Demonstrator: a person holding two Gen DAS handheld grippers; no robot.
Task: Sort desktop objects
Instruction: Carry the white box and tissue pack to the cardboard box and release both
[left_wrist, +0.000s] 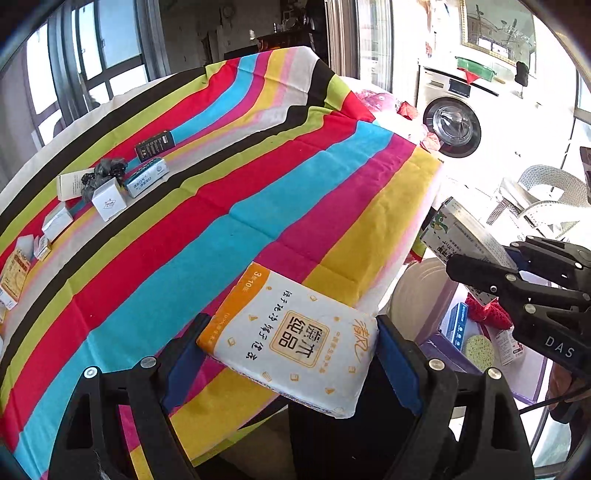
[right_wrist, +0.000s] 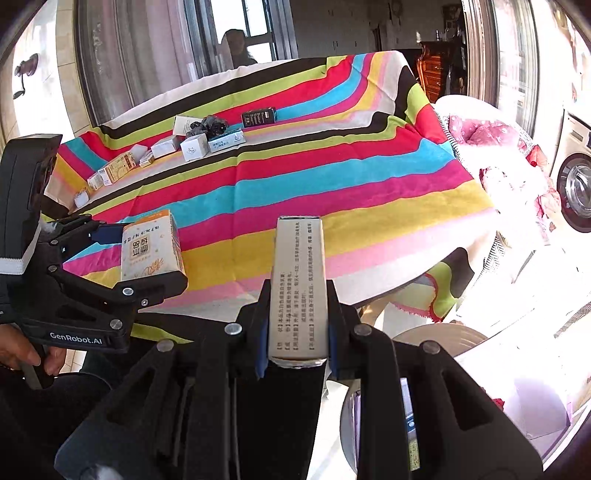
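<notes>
Our left gripper (left_wrist: 291, 354) is closed on a tissue pack (left_wrist: 295, 339), white with orange edges, its blue pads pressing the pack's two long sides. The pack sits tilted between the fingers, hanging over the near edge of the table, above the striped cloth (left_wrist: 229, 192) that covers it. From the right wrist view we see the same pack (right_wrist: 151, 245) at the left, with the left gripper (right_wrist: 138, 258) clamped across it.

Our right gripper (right_wrist: 297, 332) holds a long grey box (right_wrist: 298, 284) printed with lines of small text. The box stands lengthwise along the fingers, squeezed at its near end between narrow-set pads, its far end pointing toward the table. In the left wrist view that box (left_wrist: 465, 236) shows at the right, gripped by the right gripper (left_wrist: 491, 273) beside the table edge.

Below the right gripper sits a clear plastic bin (left_wrist: 524, 376). Inside it we can make out a blue box (left_wrist: 458, 325), a round yellowish sponge (left_wrist: 478, 350), something red and knitted (left_wrist: 491, 314), and a small white box (left_wrist: 511, 345). A round white lid or basin (left_wrist: 421, 299) lies just beside it.

Well apart, at the far side of the cloth, lies a cluster of small boxes (right_wrist: 194, 147), a crumpled black bag (right_wrist: 208, 125) and a dark box (right_wrist: 258, 117).
</notes>
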